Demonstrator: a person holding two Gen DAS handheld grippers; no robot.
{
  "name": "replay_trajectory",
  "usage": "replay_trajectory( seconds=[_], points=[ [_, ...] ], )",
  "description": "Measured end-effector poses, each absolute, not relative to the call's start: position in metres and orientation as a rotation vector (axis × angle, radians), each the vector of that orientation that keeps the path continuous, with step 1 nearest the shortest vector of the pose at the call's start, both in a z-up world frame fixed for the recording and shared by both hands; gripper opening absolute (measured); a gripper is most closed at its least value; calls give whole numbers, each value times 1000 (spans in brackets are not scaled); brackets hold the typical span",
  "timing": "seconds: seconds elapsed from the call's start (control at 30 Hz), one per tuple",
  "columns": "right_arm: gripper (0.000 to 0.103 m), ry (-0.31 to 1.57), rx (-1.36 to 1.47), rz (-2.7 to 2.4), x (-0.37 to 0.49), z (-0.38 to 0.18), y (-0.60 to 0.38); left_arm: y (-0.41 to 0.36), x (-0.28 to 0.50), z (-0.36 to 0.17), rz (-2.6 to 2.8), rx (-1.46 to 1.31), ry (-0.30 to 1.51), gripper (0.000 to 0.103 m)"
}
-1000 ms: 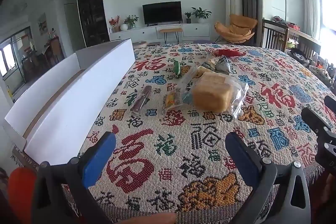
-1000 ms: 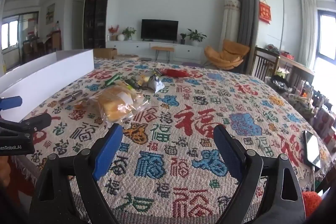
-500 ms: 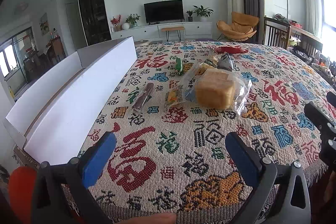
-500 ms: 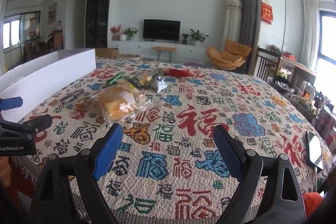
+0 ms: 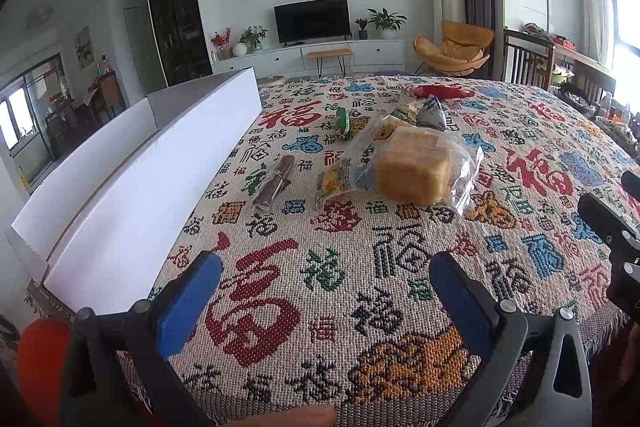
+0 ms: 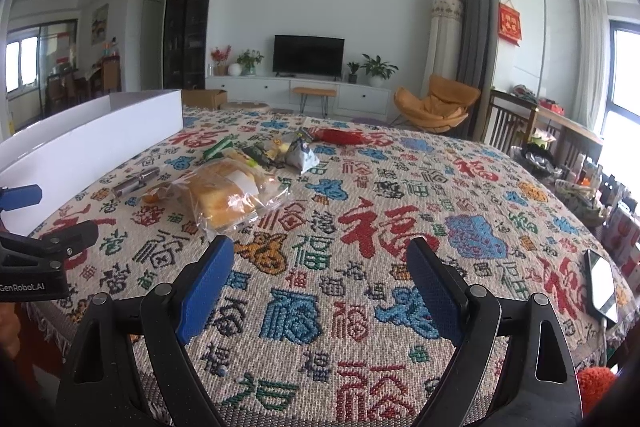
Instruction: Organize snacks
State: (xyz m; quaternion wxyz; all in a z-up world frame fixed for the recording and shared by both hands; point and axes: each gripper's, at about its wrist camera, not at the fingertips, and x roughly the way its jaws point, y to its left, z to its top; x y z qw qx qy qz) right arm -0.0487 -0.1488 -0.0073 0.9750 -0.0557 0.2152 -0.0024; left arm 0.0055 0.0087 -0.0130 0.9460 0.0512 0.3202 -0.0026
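Note:
A bagged loaf of bread [image 5: 416,169] [image 6: 224,195] lies mid-table among several small snack packs: a dark bar [image 5: 274,183], a yellow pack [image 5: 332,183], a green tube [image 5: 342,123], a grey pouch [image 5: 432,113] [image 6: 302,155] and a red pack [image 5: 442,91] [image 6: 340,136]. A long white open box [image 5: 140,183] [image 6: 92,143] stands along the table's left side. My left gripper [image 5: 324,271] is open over the near edge, well short of the snacks. My right gripper [image 6: 322,259] is open too, just right of the bread, holding nothing.
A patterned cloth [image 6: 380,227] covers the round table. A phone [image 6: 602,285] lies near its right edge. The other gripper shows at each view's side [image 5: 612,227] [image 6: 36,251]. Chairs and a cluttered side table [image 6: 560,147] stand to the right.
Both grippers have crept slightly forward and up over the table; the snacks and box have not moved. Both stay open.

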Motion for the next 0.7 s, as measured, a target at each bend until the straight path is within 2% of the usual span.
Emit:
replay_trajectory(
  seconds=[0.7],
  points=[
    [91,438,-107,-5,-47,-10,-149,7,8,-17,1,111,671,103]
  ],
)
